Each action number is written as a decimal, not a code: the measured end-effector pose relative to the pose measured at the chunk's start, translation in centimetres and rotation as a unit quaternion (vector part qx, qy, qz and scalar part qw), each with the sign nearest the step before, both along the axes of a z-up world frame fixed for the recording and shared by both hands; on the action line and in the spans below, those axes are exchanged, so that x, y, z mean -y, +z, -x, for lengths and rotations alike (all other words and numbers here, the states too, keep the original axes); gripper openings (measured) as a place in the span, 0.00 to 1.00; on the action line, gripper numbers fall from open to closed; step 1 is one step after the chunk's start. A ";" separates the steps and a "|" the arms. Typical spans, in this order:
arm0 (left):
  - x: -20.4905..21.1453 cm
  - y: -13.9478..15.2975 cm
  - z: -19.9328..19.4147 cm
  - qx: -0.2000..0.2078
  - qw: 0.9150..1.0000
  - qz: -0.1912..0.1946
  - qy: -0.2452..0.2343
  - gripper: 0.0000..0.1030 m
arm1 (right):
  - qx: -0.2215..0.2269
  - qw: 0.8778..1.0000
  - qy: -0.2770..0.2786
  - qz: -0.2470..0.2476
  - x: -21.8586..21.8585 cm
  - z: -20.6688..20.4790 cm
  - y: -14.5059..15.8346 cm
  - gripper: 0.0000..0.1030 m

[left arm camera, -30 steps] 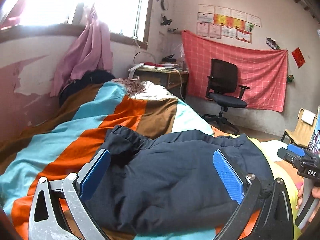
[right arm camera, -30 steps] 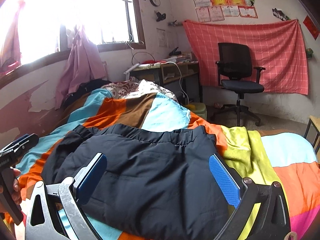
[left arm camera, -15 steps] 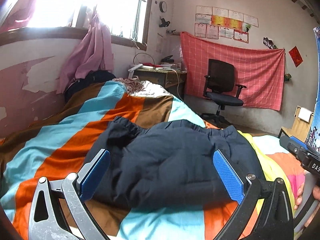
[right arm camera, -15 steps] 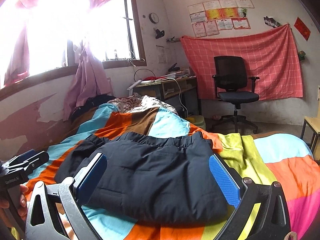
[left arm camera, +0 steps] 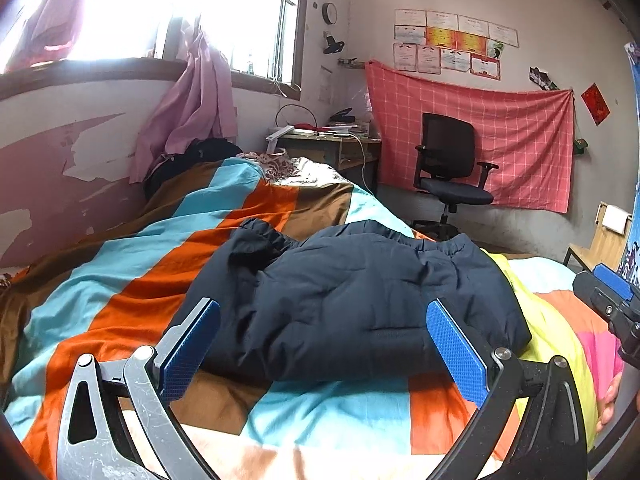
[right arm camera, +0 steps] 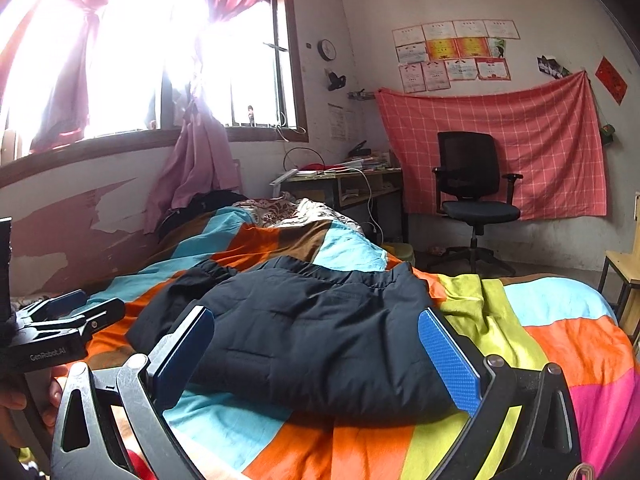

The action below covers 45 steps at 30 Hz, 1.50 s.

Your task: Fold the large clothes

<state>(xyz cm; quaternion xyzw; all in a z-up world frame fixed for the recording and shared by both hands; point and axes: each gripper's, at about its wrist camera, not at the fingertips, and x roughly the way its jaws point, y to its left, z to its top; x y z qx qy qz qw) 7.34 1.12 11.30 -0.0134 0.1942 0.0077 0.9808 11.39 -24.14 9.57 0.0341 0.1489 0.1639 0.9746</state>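
Folded navy padded jacket point(left arm camera: 352, 300) on bedspread point(left arm camera: 120, 280)

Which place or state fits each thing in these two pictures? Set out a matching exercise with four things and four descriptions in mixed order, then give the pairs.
Things:
1. dark padded garment
2. office chair
3. pink cloth
4. left gripper

Descriptions:
A. hangs below the window sill
B. jaws wide apart, holding nothing
C. lies folded on the striped bedcover
D. stands before the red checked wall hanging

Pairs: 1-C, 2-D, 3-A, 4-B
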 end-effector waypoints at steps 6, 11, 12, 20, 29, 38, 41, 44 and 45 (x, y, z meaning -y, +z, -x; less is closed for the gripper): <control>-0.1 -0.5 1.5 0.006 1.000 -0.004 0.002 0.98 | 0.002 1.000 0.001 0.004 -0.4 1.3 -0.3 1.00; 0.0 -1.3 2.7 0.007 1.000 -0.017 0.001 0.98 | -0.004 1.000 0.000 0.007 -0.8 2.6 -1.0 1.00; 0.0 -1.5 3.0 0.006 1.000 -0.018 0.001 0.98 | -0.006 1.000 0.000 0.007 -0.9 2.9 -1.2 1.00; -1.0 -3.4 4.4 -0.027 1.000 0.011 0.007 0.98 | -0.030 0.999 -0.016 0.011 -1.1 4.6 -2.8 1.00; -1.2 -5.1 6.5 -0.038 0.999 -0.008 0.016 0.98 | -0.057 0.998 -0.021 0.017 -1.5 5.7 -4.4 1.00; -1.4 -5.5 7.3 -0.025 1.000 -0.016 0.007 0.98 | -0.052 0.998 -0.032 0.031 -2.1 7.0 -5.1 1.00; -1.4 -5.4 7.5 -0.021 1.000 -0.018 0.006 0.98 | -0.048 0.998 -0.034 0.030 -2.1 6.9 -5.1 1.00; -1.4 -5.1 7.7 -0.014 1.000 -0.017 0.004 0.98 | -0.050 0.998 -0.033 0.032 -2.2 6.9 -5.1 1.00; -1.4 -5.1 7.8 -0.013 1.000 -0.016 0.004 0.98 | -0.051 0.998 -0.032 0.033 -2.2 6.9 -5.1 1.00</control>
